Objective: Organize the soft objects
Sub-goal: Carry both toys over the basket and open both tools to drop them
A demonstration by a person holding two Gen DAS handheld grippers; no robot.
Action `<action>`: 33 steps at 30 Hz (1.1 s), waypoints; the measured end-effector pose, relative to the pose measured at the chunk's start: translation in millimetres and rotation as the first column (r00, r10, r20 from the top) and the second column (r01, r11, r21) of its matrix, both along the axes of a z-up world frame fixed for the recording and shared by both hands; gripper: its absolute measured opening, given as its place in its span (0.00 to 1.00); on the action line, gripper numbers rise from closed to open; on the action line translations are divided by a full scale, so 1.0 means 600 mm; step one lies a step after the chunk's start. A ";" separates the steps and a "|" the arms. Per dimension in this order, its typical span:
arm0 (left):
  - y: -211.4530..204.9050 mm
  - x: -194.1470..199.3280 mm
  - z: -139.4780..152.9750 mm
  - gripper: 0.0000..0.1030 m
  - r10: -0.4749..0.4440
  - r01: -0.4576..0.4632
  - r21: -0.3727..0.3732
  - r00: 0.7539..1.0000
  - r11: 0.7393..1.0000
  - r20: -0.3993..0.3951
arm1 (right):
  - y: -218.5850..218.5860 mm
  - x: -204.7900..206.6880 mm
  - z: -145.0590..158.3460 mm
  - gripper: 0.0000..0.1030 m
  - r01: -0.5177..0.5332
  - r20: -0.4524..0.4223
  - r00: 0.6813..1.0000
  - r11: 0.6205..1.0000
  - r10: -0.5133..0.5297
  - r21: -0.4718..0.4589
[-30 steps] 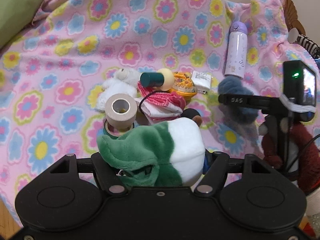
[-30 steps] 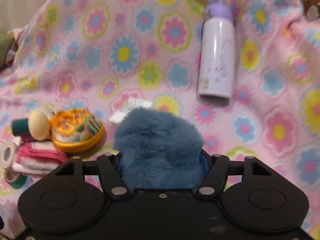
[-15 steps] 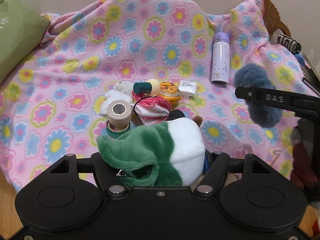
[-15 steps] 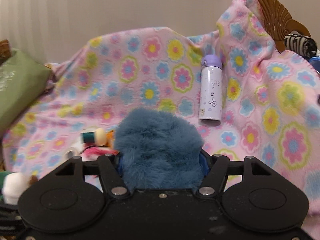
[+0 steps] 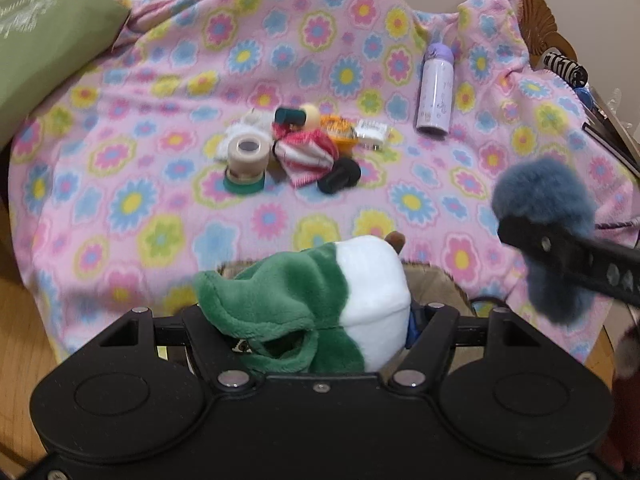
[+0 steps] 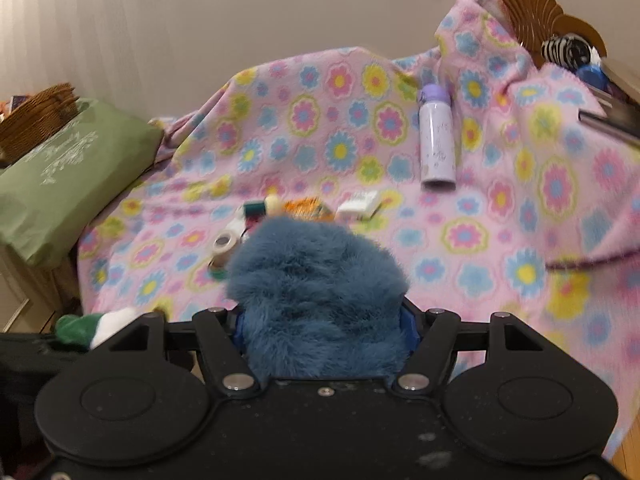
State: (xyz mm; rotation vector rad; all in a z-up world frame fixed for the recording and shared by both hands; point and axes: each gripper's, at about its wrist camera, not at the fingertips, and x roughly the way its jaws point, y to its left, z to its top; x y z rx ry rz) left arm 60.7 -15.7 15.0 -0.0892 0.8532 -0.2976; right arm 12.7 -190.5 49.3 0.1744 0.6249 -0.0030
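Your left tool (image 5: 320, 320) is clenched on a green and white plush (image 5: 320, 300); the toy fills the gap between the jaws and bulges forward out of them. Your right tool (image 6: 324, 320) grasps a blue fur ball (image 6: 316, 296) in the same way, and in the left wrist view you see this ball to the right of the left tool, squeezed by one black finger.

Both toys are in the air above the near edge of the blanket (image 5: 160, 80). Directly under and just in front of the left tool there is a brownish rim (image 5: 436, 284), perhaps a basket, but the plush hides most of it, so I cannot tell for sure. If this is the place for soft things, it lies below your left tool and to the left of your right tool; the left hand is nearer.

The plush has its long axis across the jaws, with the green end to the left. It is soft and should drop freely.

Ahead of both tools, well apart, is a pile with tape rolls (image 5: 246, 160), a striped cloth (image 5: 306, 156) and a small white plush (image 5: 252, 126); farther to the right lies a bottle (image 5: 436, 92).
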 end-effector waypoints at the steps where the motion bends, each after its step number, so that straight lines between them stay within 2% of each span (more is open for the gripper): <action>1: 0.001 -0.007 -0.003 0.64 0.003 -0.003 -0.003 1.000 1.000 -0.007 | 0.004 -0.010 -0.003 0.64 -0.002 -0.006 1.000 1.000 0.002 -0.002; 10: 0.012 -0.060 -0.008 0.64 0.037 -0.037 -0.006 0.999 0.999 -0.016 | 0.034 -0.082 -0.024 0.65 -0.042 -0.094 0.995 0.999 0.042 0.004; 16: 0.015 -0.065 -0.022 0.64 0.056 -0.056 0.001 0.997 0.998 -0.058 | 0.044 -0.103 -0.018 0.67 -0.029 -0.123 0.992 0.999 0.027 -0.018; 23: 0.024 -0.059 -0.038 0.64 0.073 -0.075 -0.016 0.992 0.997 -0.102 | 0.057 -0.095 -0.021 0.67 -0.065 -0.164 0.985 0.997 0.058 -0.040; 33: 0.020 -0.053 -0.050 0.64 0.075 -0.077 -0.012 0.988 0.997 -0.132 | 0.043 -0.078 -0.036 0.69 -0.040 -0.234 0.972 0.999 0.038 -0.003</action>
